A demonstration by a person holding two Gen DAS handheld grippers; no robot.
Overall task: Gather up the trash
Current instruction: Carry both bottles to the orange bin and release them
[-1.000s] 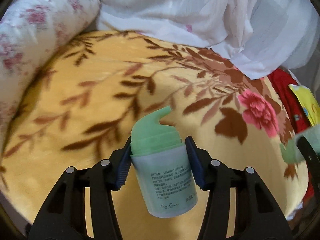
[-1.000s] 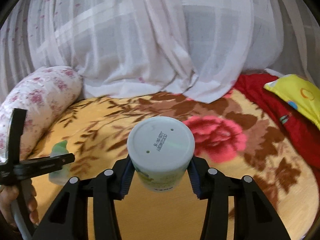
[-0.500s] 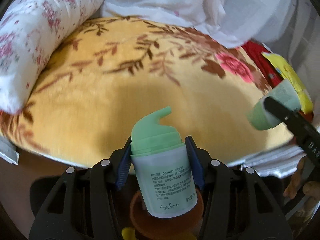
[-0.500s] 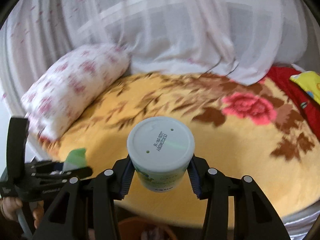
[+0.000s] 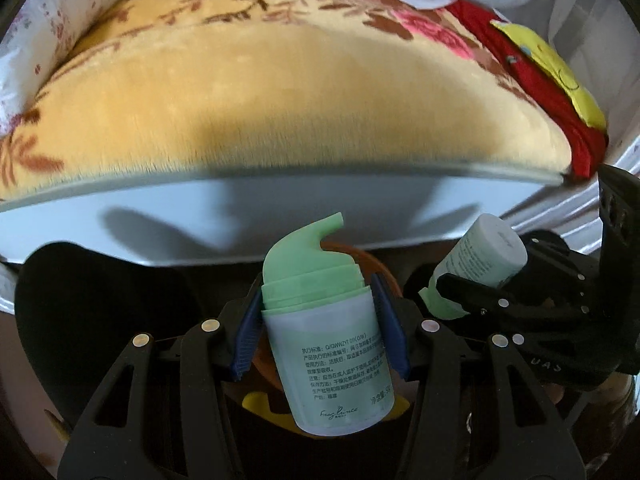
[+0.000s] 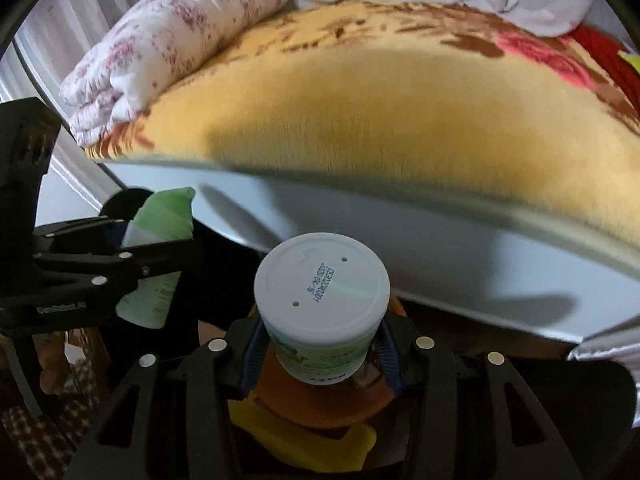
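I have the left gripper (image 5: pixel 320 328) clamped on the green-capped pump bottle (image 5: pixel 326 344) and the right gripper (image 6: pixel 320 344) on the white-lidded tub (image 6: pixel 322 312), both directly above the orange bin (image 6: pixel 320 396).

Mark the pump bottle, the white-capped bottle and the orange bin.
pump bottle (image 5: pixel 328 344), left wrist view, on its printed label.
white-capped bottle (image 6: pixel 322 290), right wrist view, on its flat end.
orange bin (image 6: pixel 320 408), right wrist view, on its rim.

My two wrist cameras look forward along each tool, close in, tilted down past the bed (image 5: pixel 280 92) edge. Both share the bed and orange bin (image 6: pixel 320 400); each sees the other tool.
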